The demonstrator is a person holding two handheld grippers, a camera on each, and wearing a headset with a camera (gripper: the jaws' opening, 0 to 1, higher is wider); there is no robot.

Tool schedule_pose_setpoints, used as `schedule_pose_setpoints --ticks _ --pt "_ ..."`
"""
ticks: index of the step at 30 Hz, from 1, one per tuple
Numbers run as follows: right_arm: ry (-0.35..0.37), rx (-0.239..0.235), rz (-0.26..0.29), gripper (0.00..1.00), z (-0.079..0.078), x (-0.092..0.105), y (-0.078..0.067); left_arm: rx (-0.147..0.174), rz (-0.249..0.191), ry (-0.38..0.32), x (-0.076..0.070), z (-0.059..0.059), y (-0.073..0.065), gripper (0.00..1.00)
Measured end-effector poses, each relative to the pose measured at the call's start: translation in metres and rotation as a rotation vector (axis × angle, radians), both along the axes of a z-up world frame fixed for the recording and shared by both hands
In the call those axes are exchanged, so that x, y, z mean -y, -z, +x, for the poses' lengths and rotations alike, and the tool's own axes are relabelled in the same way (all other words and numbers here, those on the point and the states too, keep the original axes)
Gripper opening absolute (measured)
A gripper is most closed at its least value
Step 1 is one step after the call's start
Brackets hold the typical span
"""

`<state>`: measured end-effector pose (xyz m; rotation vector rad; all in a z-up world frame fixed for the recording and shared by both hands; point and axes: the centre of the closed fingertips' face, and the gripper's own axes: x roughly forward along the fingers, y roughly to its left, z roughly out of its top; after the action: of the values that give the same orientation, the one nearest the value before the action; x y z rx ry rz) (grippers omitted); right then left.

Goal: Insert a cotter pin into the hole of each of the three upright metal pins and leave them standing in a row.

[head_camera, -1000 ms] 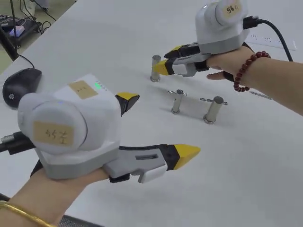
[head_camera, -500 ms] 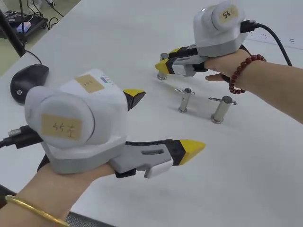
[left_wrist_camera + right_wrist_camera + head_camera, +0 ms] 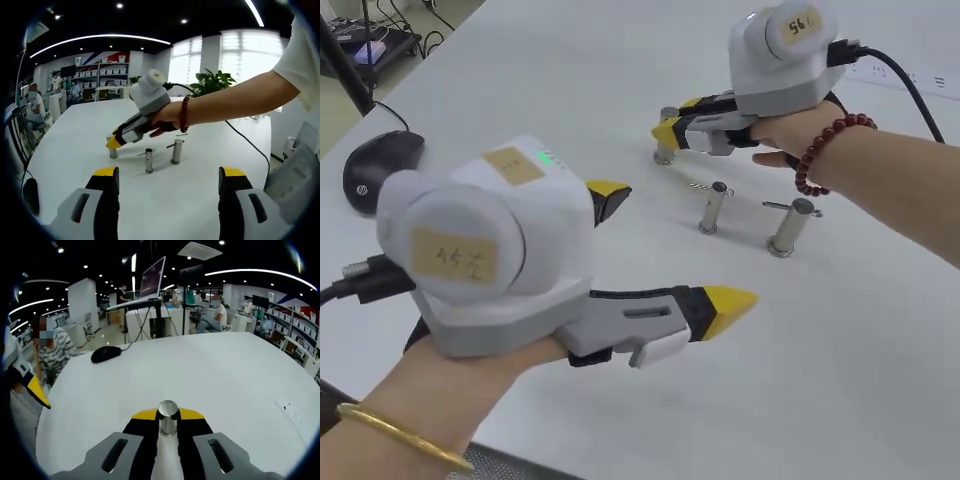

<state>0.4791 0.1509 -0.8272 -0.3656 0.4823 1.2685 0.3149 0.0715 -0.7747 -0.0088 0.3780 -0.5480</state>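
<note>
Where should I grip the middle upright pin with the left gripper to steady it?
I'd grip the middle pin on its bare round shaft, below the cotter pin that crosses its top. Bring the left gripper in level from the near side, jaws straddling the shaft; it stands upright and free.

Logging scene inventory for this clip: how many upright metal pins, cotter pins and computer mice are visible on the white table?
Metal pins: 3
Cotter pins: 2, both seated in pins
Computer mouse: 1
Total: 6
</note>
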Motion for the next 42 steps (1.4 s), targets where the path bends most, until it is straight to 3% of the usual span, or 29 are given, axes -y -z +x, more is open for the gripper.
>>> schedule_pose_setpoints --ticks 19,23,28,42 --pt "0.032 -0.003 -0.031 0.14 0.007 0.016 -0.001 0.001 0.007 -0.003 -0.001 0.0 0.0 0.81" --pt "0.045 -0.003 -0.039 0.14 -0.001 0.034 -0.003 0.003 0.003 -0.001 0.0 0.0 -0.001 0.81" --pt "0.064 -0.019 -0.039 0.14 0.003 0.046 -0.004 0.006 0.008 0.006 0.001 0.0 -0.001 0.81" --pt "0.121 -0.002 -0.084 0.14 -0.004 0.11 -0.008 0.01 0.009 0.032 0.009 -0.002 -0.001 0.81"
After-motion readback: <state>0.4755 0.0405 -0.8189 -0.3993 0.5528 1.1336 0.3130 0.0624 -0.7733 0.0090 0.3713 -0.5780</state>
